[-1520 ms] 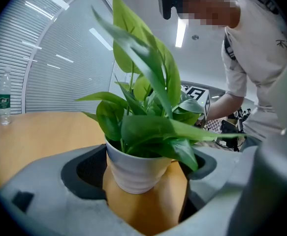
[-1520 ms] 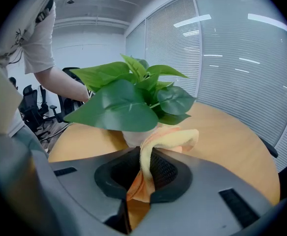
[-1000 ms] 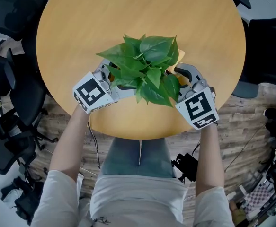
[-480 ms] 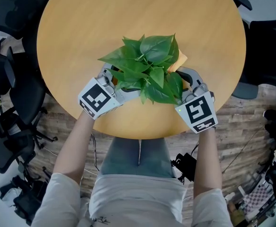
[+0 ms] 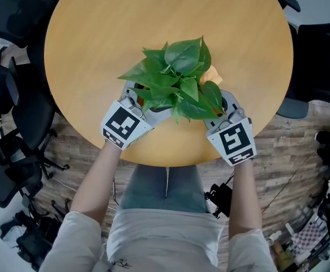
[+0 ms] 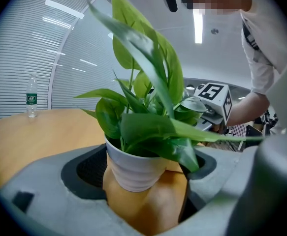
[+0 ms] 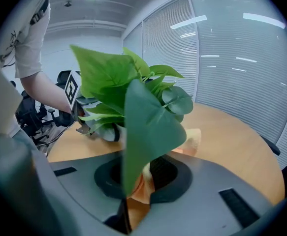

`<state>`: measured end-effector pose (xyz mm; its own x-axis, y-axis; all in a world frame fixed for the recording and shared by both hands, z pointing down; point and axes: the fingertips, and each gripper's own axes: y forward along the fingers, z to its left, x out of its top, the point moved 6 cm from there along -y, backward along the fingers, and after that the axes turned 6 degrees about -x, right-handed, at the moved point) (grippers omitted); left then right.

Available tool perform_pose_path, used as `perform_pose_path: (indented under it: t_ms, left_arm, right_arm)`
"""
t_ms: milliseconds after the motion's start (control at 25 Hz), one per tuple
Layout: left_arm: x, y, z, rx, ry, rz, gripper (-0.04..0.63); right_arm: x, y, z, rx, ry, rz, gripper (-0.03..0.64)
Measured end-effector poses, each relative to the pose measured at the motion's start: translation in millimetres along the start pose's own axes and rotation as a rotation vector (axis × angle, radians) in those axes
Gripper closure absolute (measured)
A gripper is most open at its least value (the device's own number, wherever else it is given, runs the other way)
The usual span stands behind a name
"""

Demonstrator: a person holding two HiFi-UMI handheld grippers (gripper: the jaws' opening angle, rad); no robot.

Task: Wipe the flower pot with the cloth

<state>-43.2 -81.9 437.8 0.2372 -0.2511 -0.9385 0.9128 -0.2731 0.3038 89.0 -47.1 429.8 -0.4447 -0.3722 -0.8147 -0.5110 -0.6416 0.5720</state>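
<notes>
A leafy green plant (image 5: pixel 179 78) in a white ribbed flower pot (image 6: pixel 133 168) stands near the front of the round wooden table (image 5: pixel 97 27). From above, the leaves hide most of the pot. My left gripper (image 5: pixel 139 95) is on the pot's left side, and its jaws close around the pot wall in the left gripper view. My right gripper (image 5: pixel 218 98) is on the pot's right side, shut on an orange cloth (image 7: pixel 139 188). The cloth's free end (image 5: pixel 211 74) shows beyond the leaves. A big leaf (image 7: pixel 145 127) covers much of the right gripper view.
The table's near edge (image 5: pixel 165 163) lies just behind both grippers. Black office chairs (image 5: pixel 6 95) stand at the left, with more dark gear at the right. A water bottle (image 6: pixel 31 97) stands at the far side of the table.
Both grippers have drawn closer together and nearer the table's front edge. The plant has shifted slightly away and turned, and more of the cloth shows behind its leaves.
</notes>
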Motion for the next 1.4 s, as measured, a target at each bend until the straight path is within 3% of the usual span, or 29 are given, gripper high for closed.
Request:
perform_pose_path:
  t_ms: [640, 880, 1400]
  left_arm:
    - [3.6, 10.3, -9.4, 0.232, -0.134, -0.007, 0.137]
    - [3.5, 7.4, -9.6, 0.226, -0.117, -0.02, 0.135]
    - [-0.9, -12.4, -23.0, 0.203, -0.099, 0.009, 0.133]
  right_arm:
    - [-5.1, -2.0, 21.0, 0.049, -0.011, 0.002, 0.571]
    - [-4.2, -2.7, 21.4, 0.047, 0.01, -0.002, 0.571]
    - [-8.3, -31.6, 5.7, -0.024, 0.173, -0.025, 0.571]
